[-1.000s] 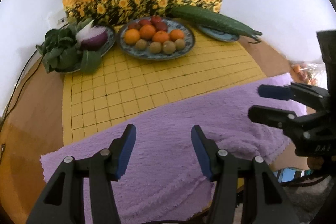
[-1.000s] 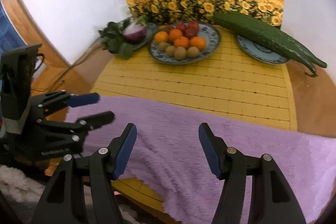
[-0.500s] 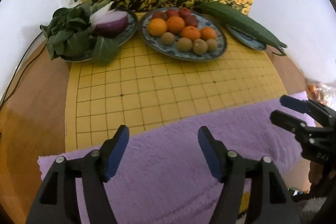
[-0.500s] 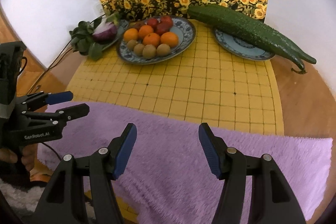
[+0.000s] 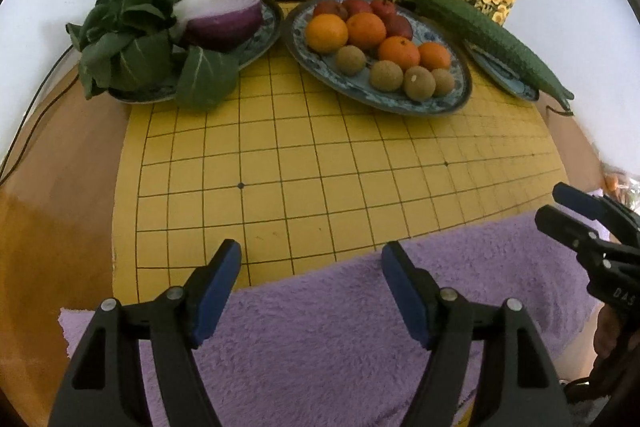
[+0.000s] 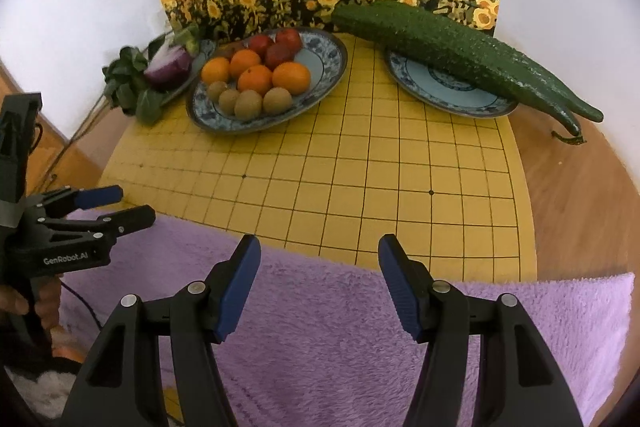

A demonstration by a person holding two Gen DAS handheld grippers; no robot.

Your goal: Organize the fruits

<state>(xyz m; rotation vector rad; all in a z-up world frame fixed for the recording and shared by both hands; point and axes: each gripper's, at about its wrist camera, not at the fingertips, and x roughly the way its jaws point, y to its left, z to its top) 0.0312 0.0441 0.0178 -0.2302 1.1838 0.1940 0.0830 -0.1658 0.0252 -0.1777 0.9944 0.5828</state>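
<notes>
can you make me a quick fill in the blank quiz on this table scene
1. The big middle plate holds oranges, kiwis and ____ apples.
2. The cucumbers lie across a plate that is blue and ____.
3. Both grippers hover over a ____ towel.
4. The left gripper is ____.

Missing words: red; white; purple; open

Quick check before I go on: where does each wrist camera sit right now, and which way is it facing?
Left wrist: sits on the left gripper, over the purple towel, facing the fruit plate; its open fingers show, right gripper at right.
Right wrist: sits on the right gripper, facing the cucumbers; open fingers show, left gripper at left.
Shared: towel, yellow grid board, fruit plate, onion.
</notes>
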